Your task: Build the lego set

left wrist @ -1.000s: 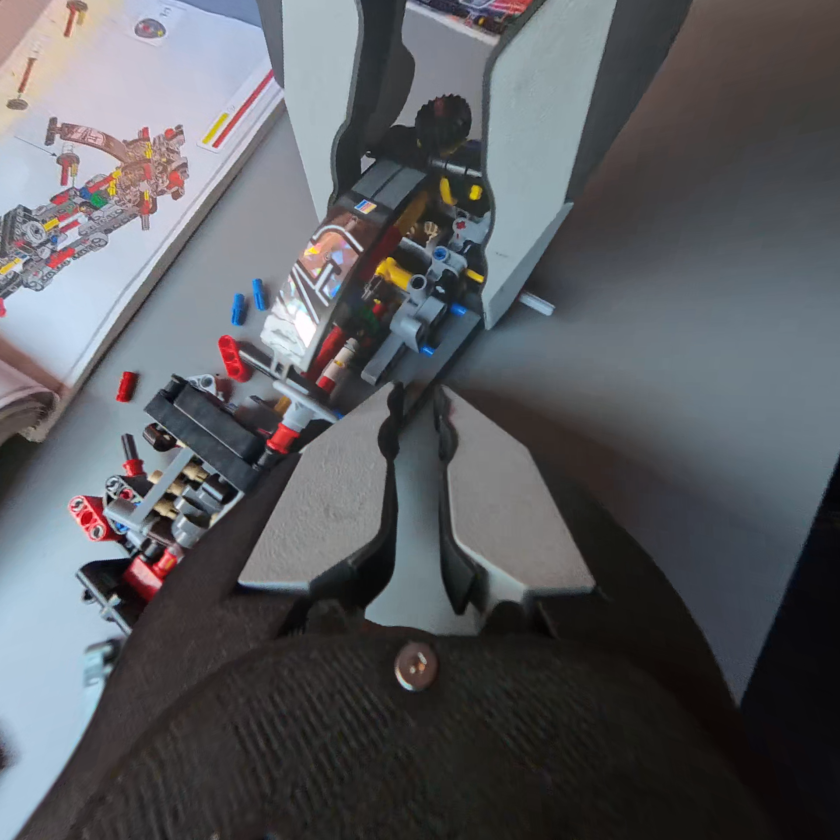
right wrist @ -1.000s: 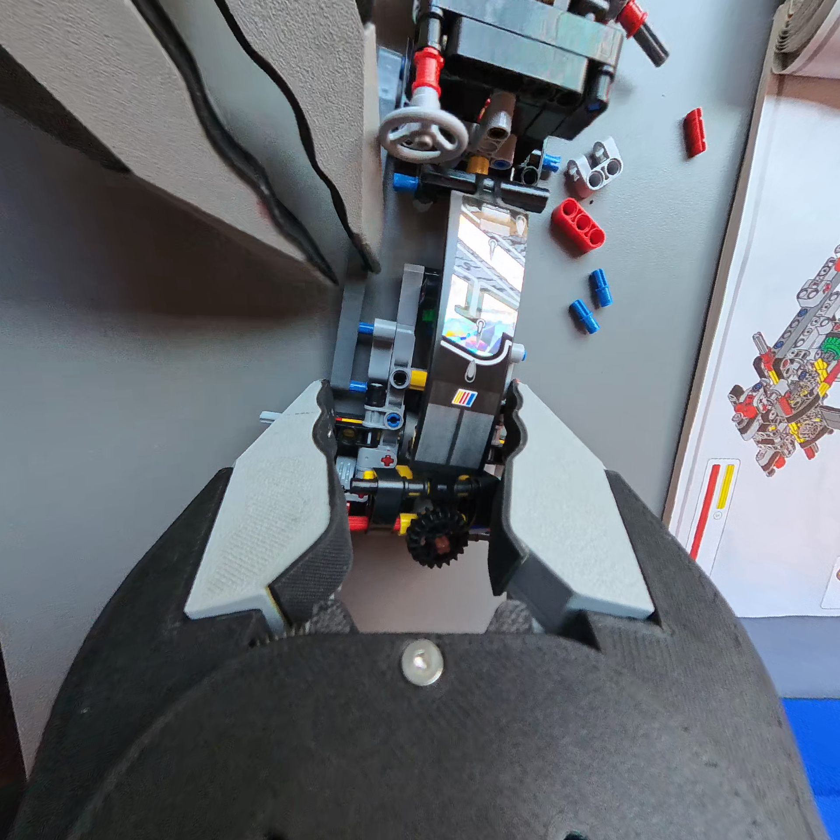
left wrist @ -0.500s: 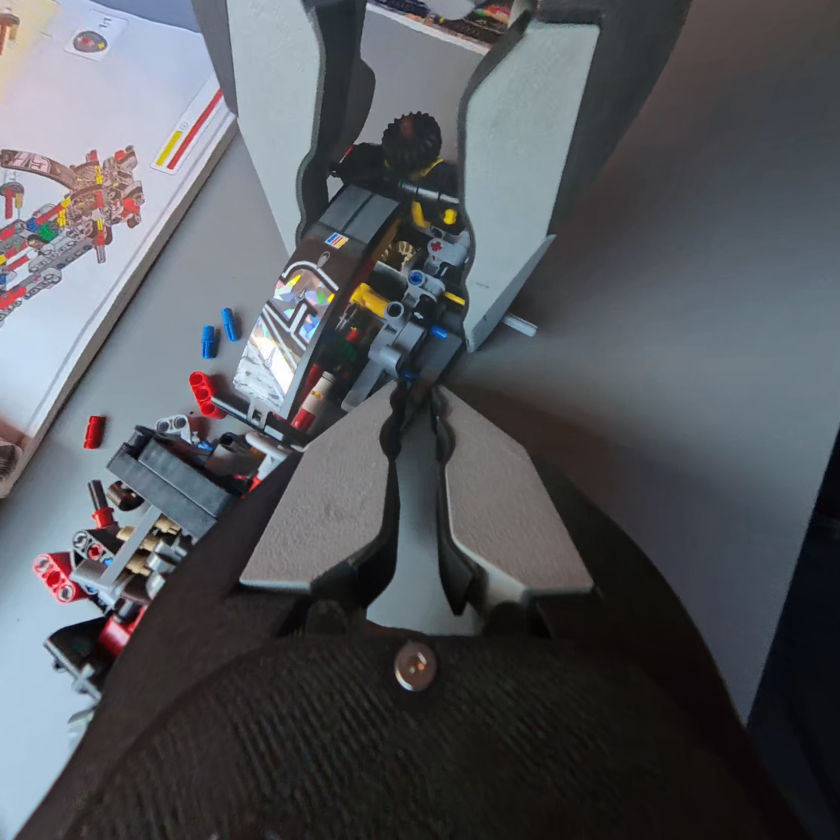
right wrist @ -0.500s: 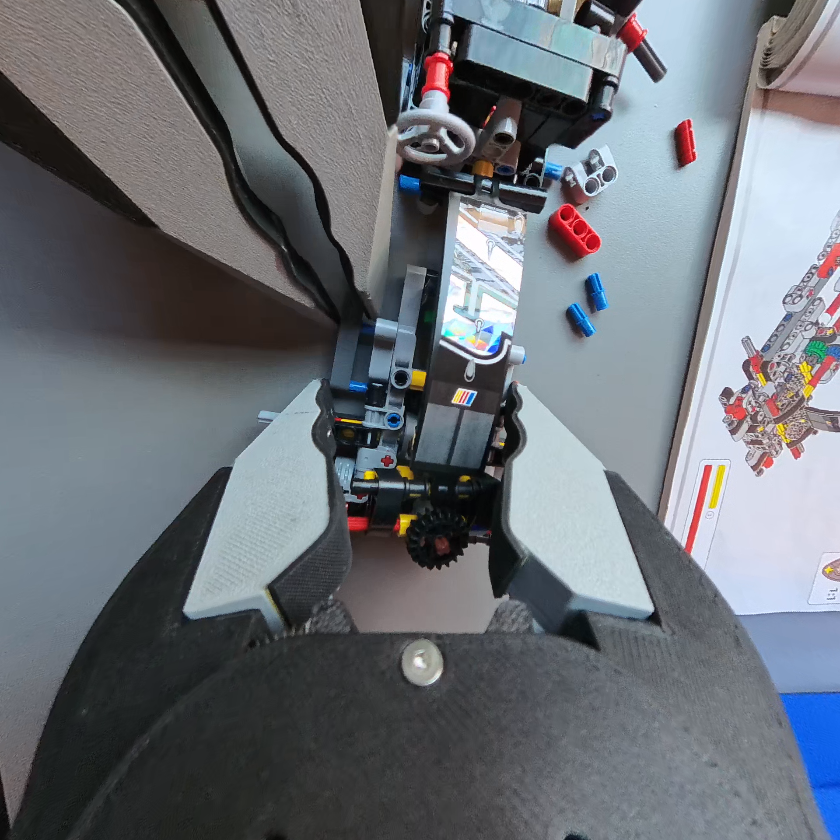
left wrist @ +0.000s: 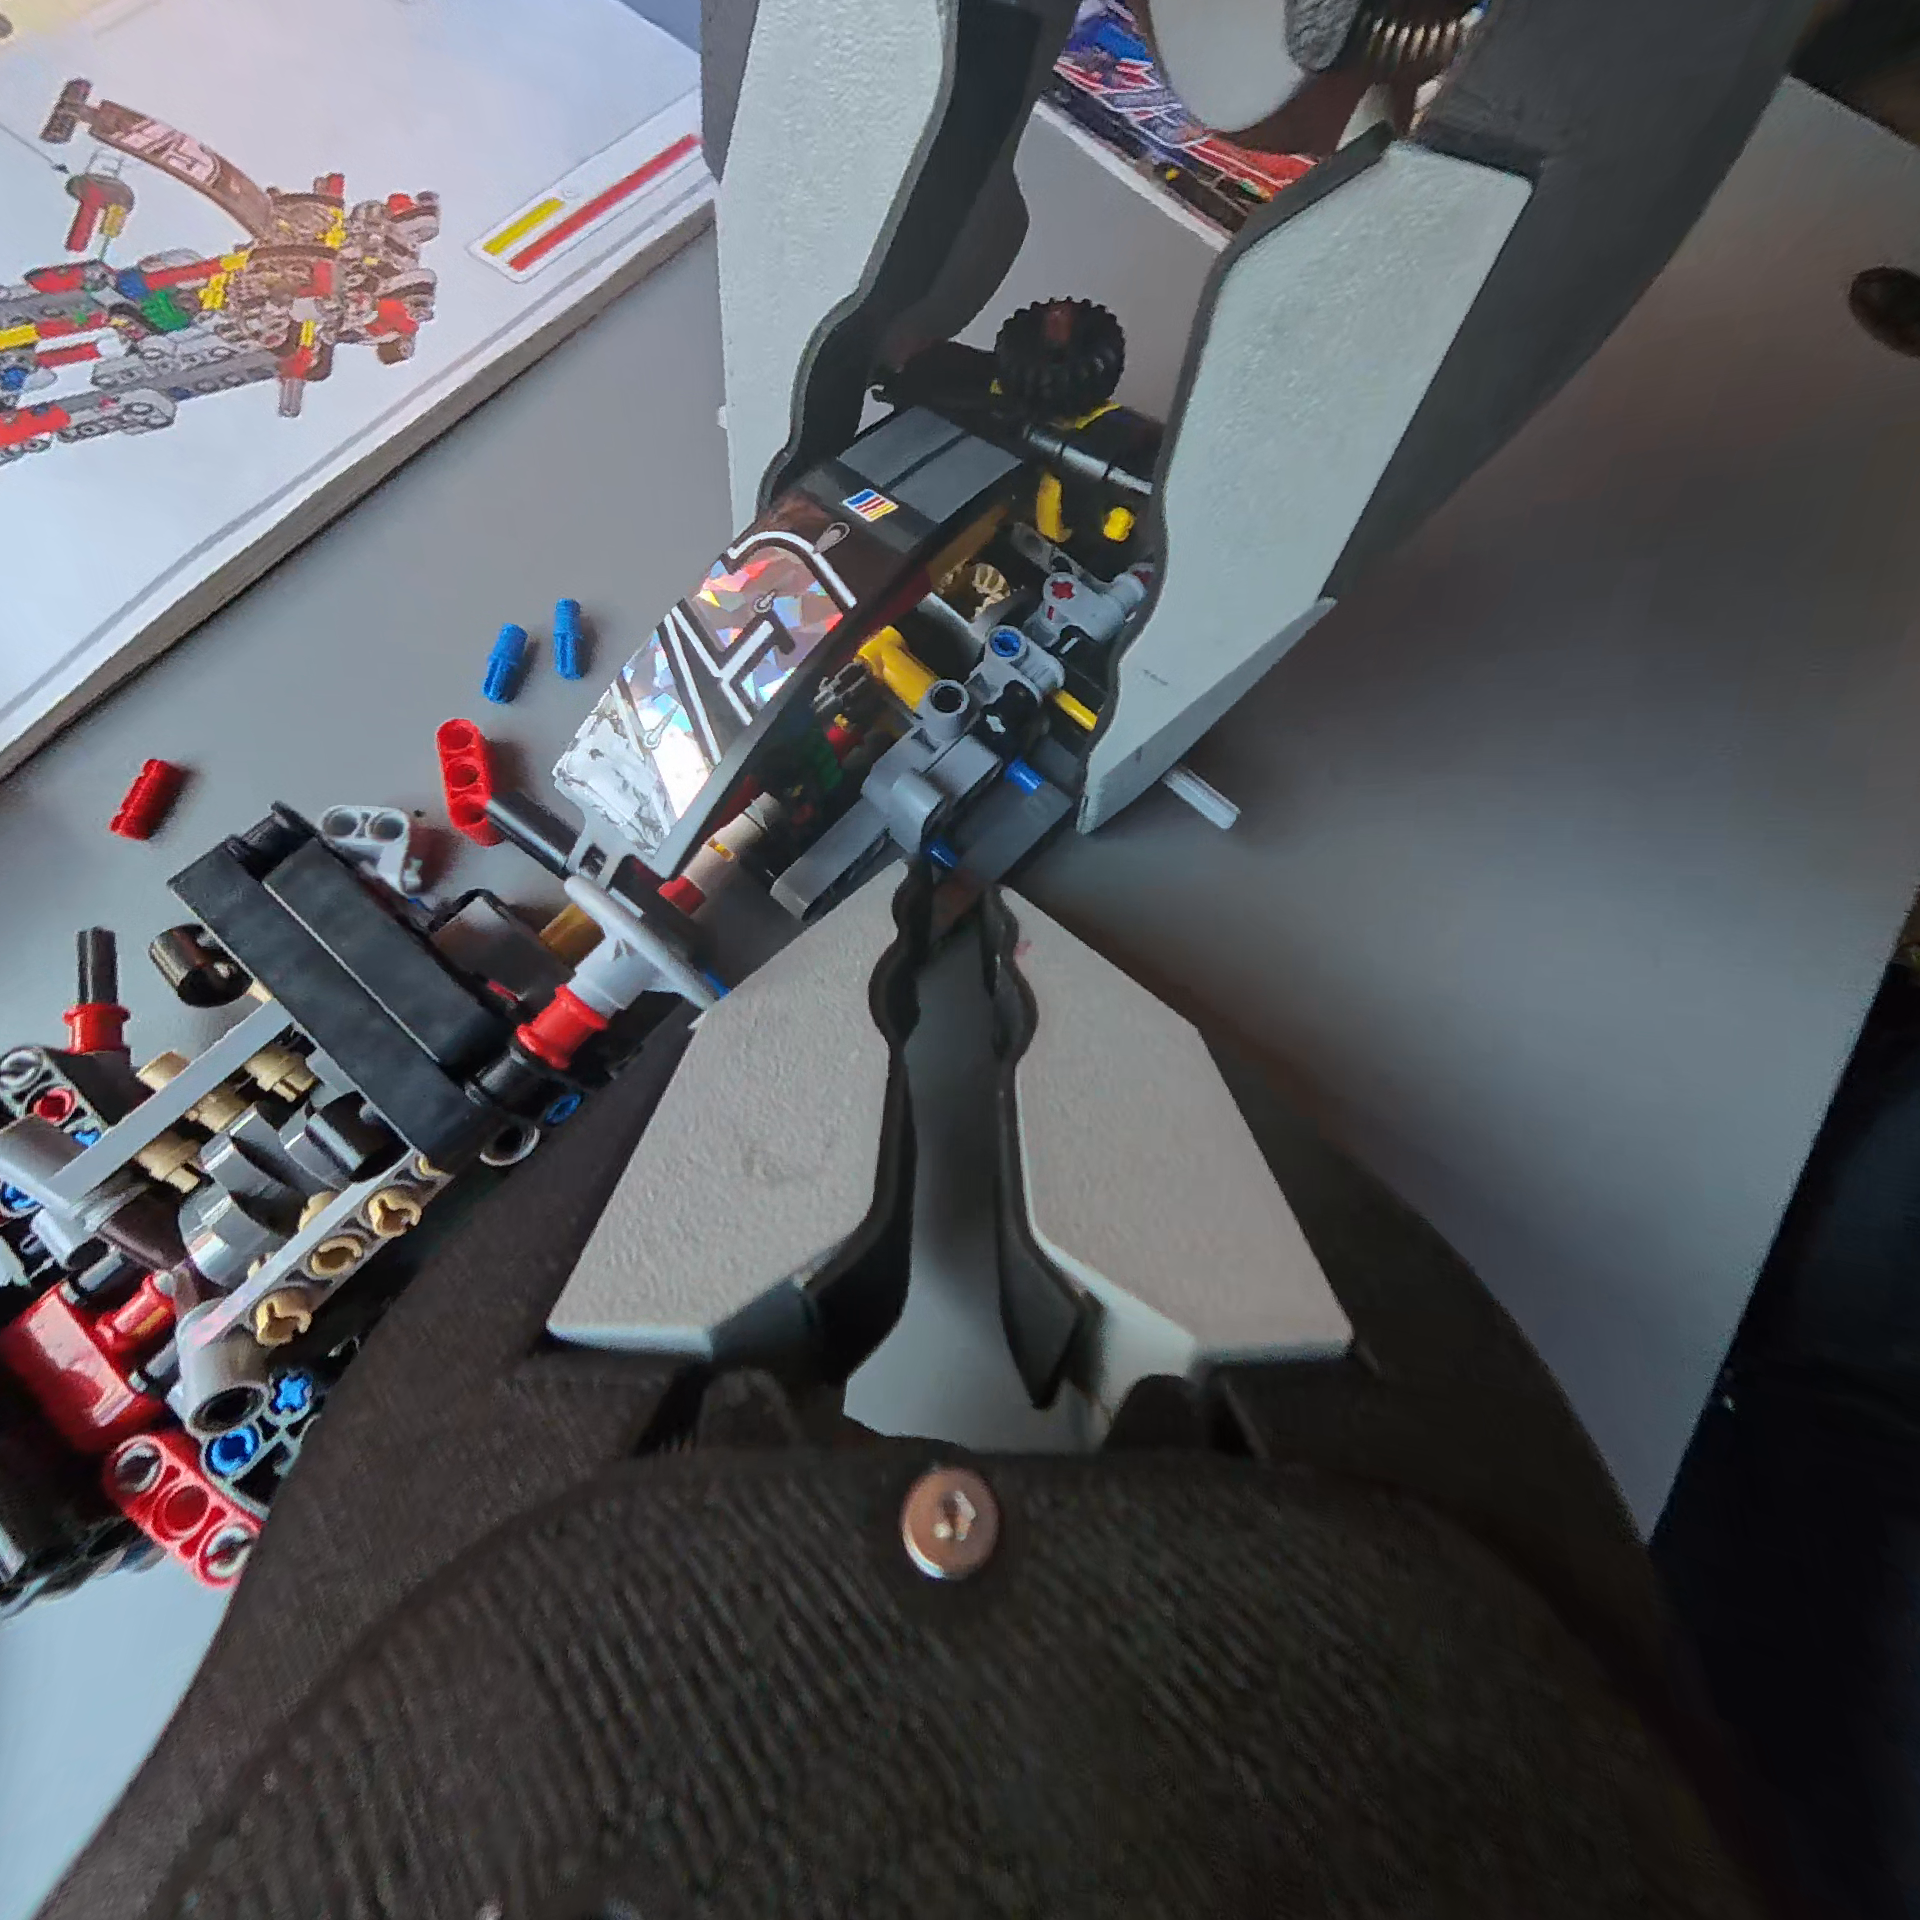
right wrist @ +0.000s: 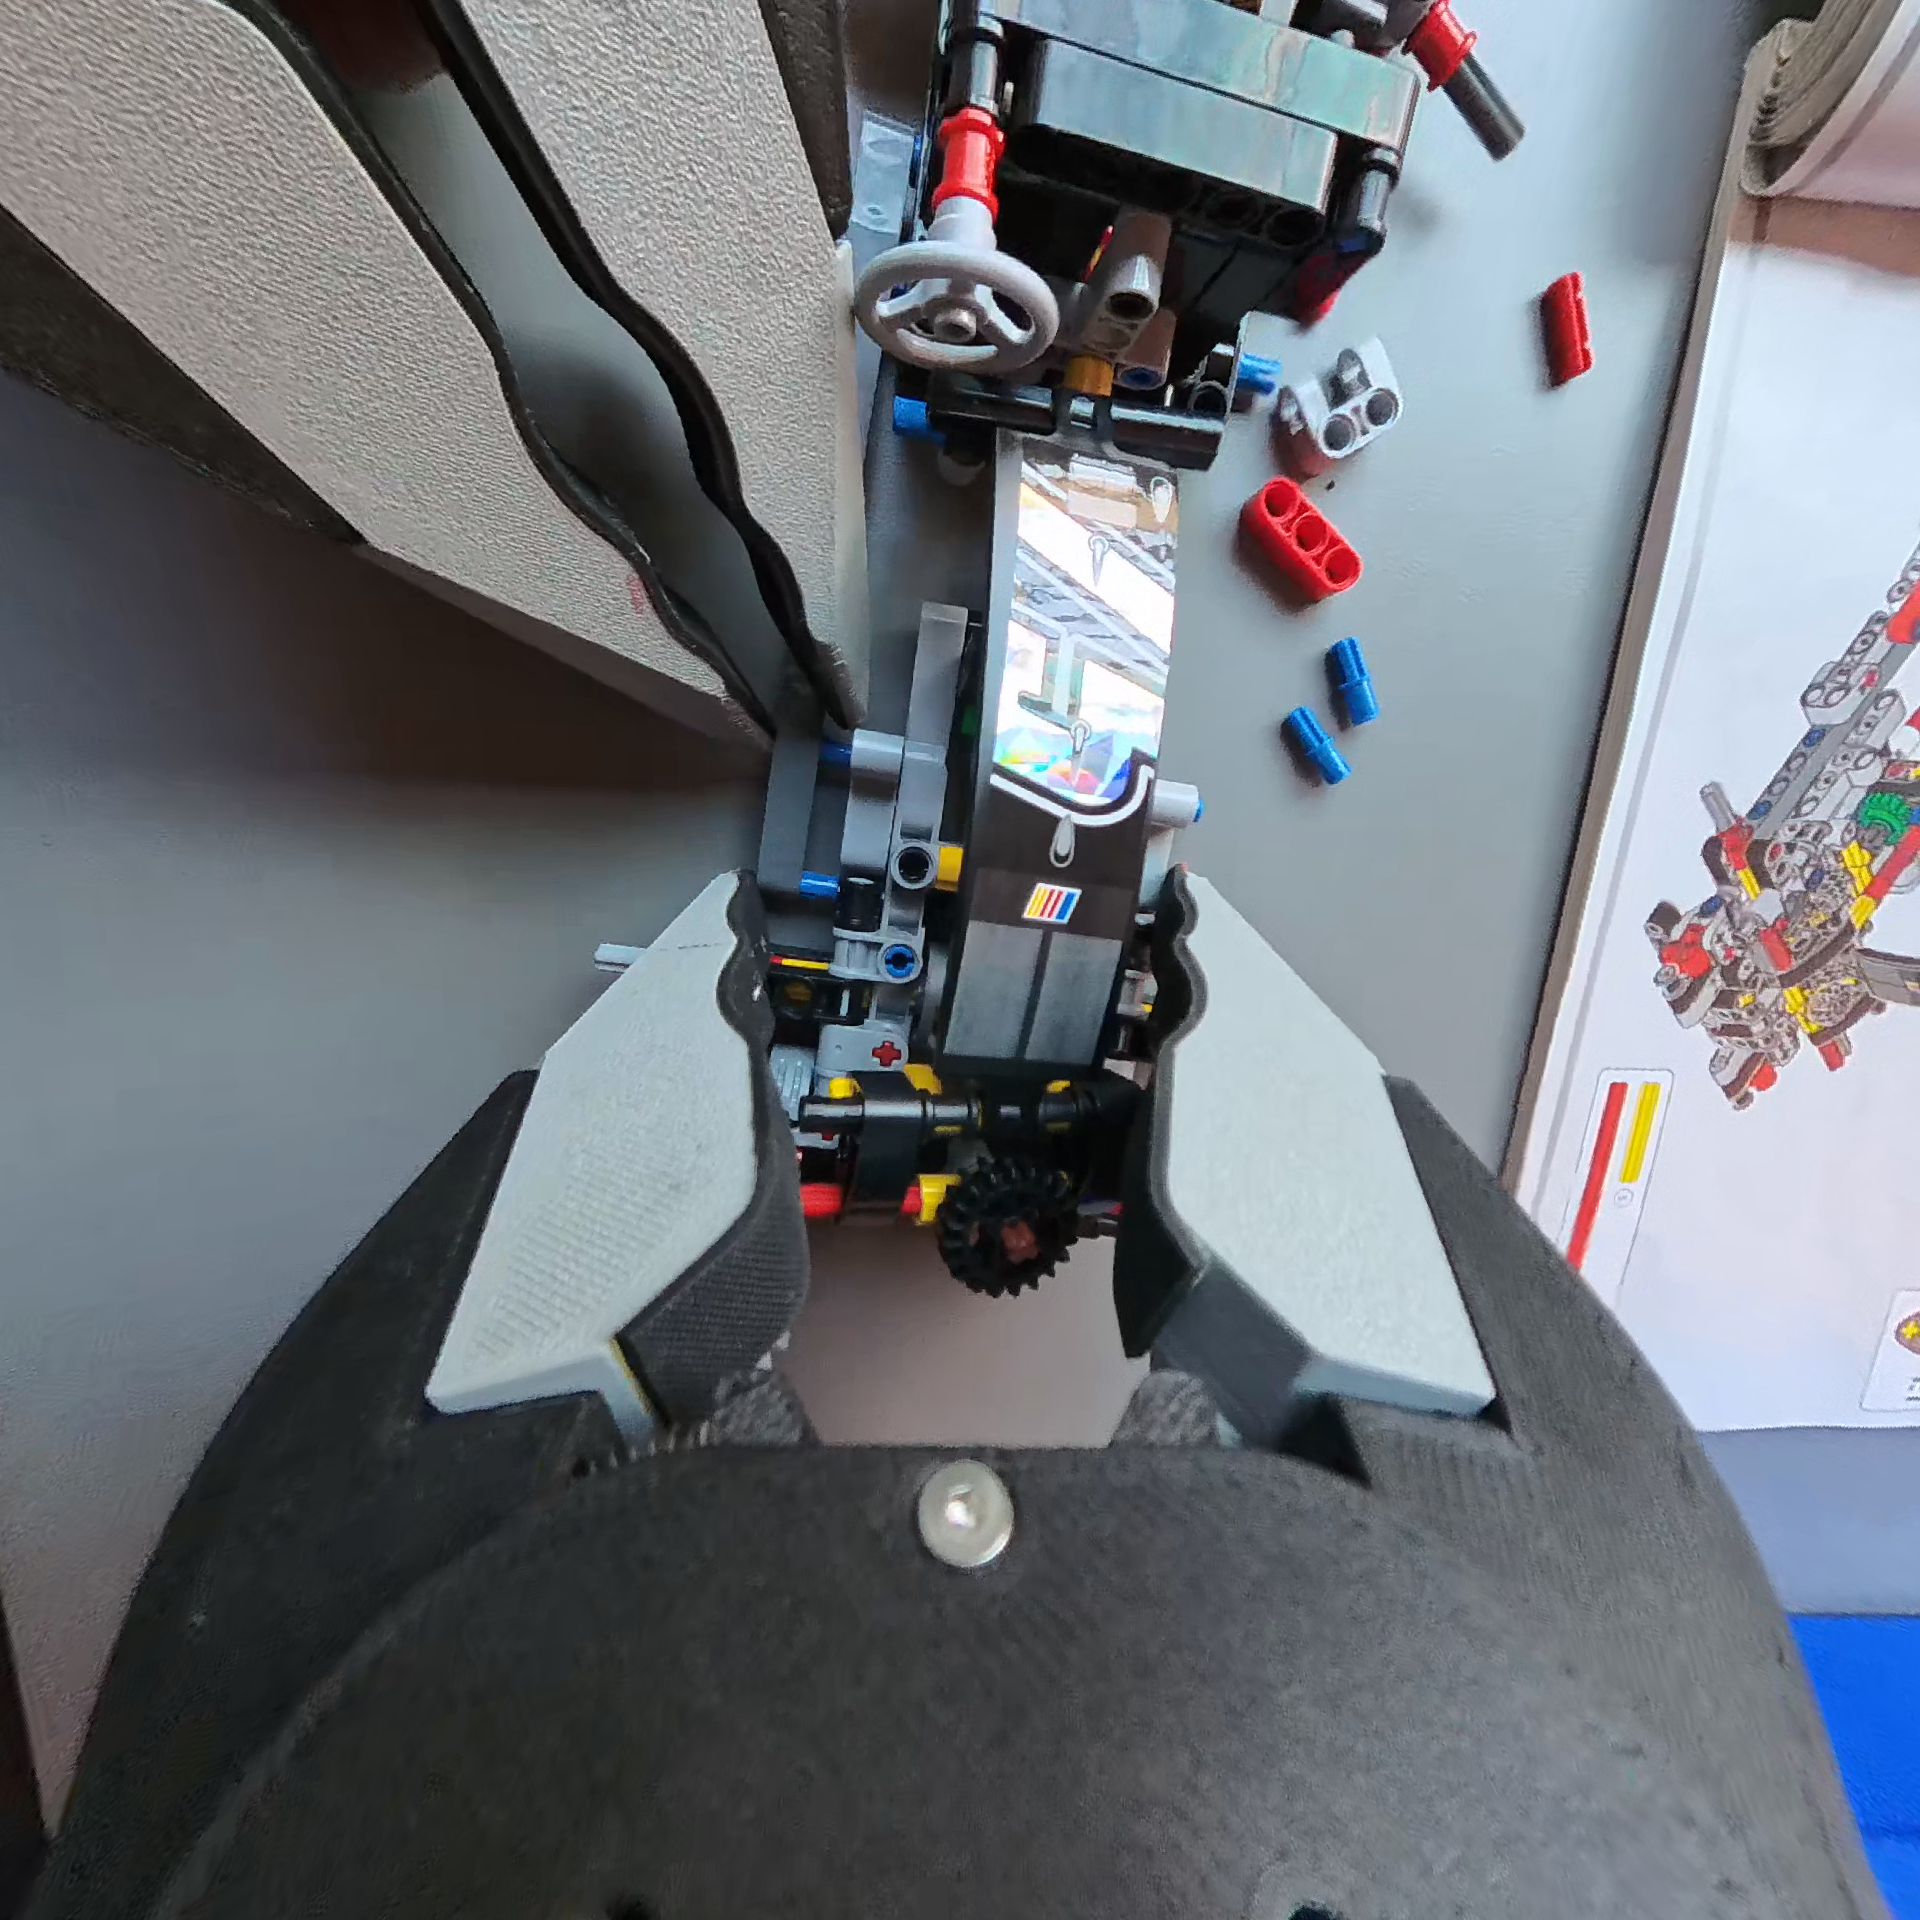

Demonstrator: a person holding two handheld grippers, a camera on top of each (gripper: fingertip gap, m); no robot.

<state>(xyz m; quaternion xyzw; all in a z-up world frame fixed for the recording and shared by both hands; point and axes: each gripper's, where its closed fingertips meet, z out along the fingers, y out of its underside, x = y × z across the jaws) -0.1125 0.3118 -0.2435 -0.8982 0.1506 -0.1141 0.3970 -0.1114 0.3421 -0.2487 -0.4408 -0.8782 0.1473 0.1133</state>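
A toy car model of building-set parts, with a black bonnet panel and a shiny sticker, lies on the grey table. It also shows in the left wrist view. My right gripper is shut on the model's gear end, with a pad pressed on each side. It shows in the left wrist view as well. My left gripper is nearly closed, and its tips pinch a small brownish part against the model's grey side panel. In the right wrist view the left gripper touches that panel.
The model's far end carries a grey steering wheel and a black frame. Loose parts lie beside it: a red beam, blue pins, a light grey connector and a red pin. An open instruction booklet lies to the right. The grippers are tip to tip, or close to it.
My left gripper has moved in along the model's side until its tips touch the grey panel. Its finger gap looks the same. My right gripper keeps its hold on the model.
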